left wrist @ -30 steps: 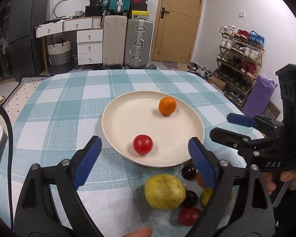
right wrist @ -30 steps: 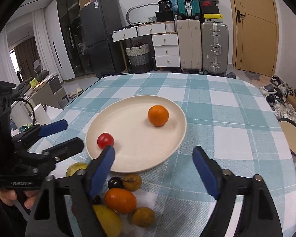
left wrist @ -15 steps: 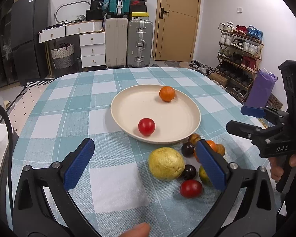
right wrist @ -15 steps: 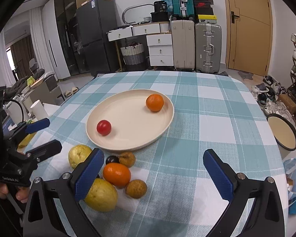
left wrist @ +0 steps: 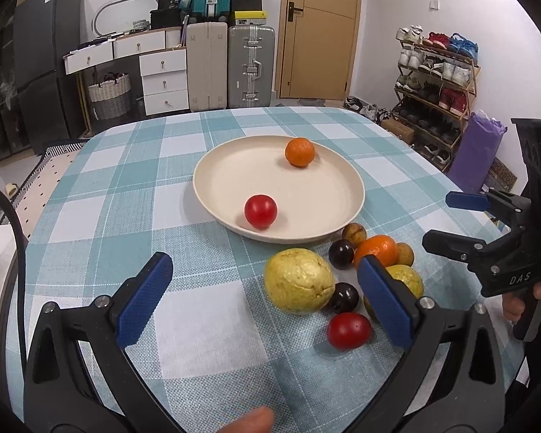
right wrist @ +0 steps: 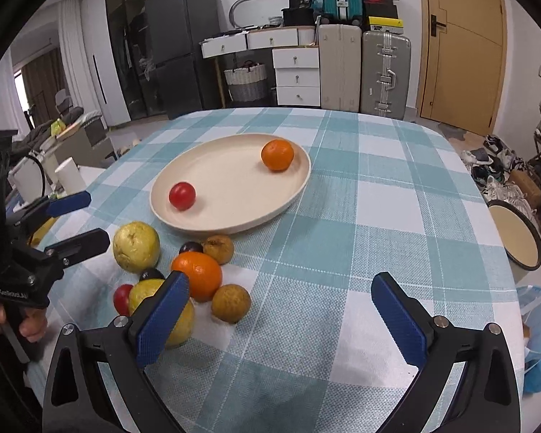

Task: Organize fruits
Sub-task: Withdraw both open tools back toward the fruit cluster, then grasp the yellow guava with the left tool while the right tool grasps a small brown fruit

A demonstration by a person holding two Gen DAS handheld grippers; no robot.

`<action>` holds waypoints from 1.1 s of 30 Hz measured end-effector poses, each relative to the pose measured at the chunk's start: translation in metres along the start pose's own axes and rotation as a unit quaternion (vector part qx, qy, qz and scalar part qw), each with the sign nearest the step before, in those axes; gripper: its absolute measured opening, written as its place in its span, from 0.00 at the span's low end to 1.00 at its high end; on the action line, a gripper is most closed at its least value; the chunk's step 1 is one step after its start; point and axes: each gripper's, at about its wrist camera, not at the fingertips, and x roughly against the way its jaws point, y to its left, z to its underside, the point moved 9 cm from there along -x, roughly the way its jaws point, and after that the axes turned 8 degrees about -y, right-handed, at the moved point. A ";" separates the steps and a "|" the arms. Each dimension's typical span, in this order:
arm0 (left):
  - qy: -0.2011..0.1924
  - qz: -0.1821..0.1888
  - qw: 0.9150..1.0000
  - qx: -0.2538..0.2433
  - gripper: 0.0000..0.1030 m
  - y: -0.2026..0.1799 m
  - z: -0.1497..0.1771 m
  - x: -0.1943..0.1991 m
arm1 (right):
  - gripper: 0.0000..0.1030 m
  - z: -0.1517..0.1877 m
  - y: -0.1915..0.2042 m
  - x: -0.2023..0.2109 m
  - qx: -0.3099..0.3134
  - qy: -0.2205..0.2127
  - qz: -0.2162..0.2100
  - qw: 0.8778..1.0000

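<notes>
In your left wrist view, the blue pad (left wrist: 386, 306) covers much of a yellow fruit (left wrist: 407, 278). In your right wrist view, another pad (right wrist: 162, 319) hides part of a yellow fruit (right wrist: 182, 321); a dark plum (right wrist: 151, 273) barely peeks out.

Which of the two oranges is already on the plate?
The smaller orange at the plate's far side; the bigger orange sits on the tablecloth among the loose fruit.

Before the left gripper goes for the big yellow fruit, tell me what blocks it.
Nothing visible does. The left gripper is open and empty, with bare tablecloth before the big yellow fruit. A dark plum crowds that fruit's right side.
</notes>
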 end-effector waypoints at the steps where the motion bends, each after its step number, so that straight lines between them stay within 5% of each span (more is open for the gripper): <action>1: 0.001 0.001 1.000 0.000 0.99 0.000 0.001 -0.001 | 0.99 0.002 0.000 -0.002 0.005 0.008 0.001 1.000; 15: 0.023 0.007 1.000 -0.005 0.99 -0.006 0.011 -0.014 | 0.98 0.024 0.006 -0.015 0.014 0.056 -0.032 0.998; 19: 0.027 0.006 1.000 -0.001 0.99 -0.004 0.013 -0.017 | 0.83 0.028 0.010 -0.019 0.021 0.064 -0.037 0.997; 27: 0.032 0.002 0.999 0.001 0.99 -0.001 0.015 -0.020 | 0.77 0.030 0.017 -0.019 0.029 0.066 -0.050 0.996; 33: 0.032 0.003 0.999 0.001 0.99 -0.002 0.016 -0.021 | 0.62 0.033 0.025 -0.020 0.040 0.068 -0.061 0.995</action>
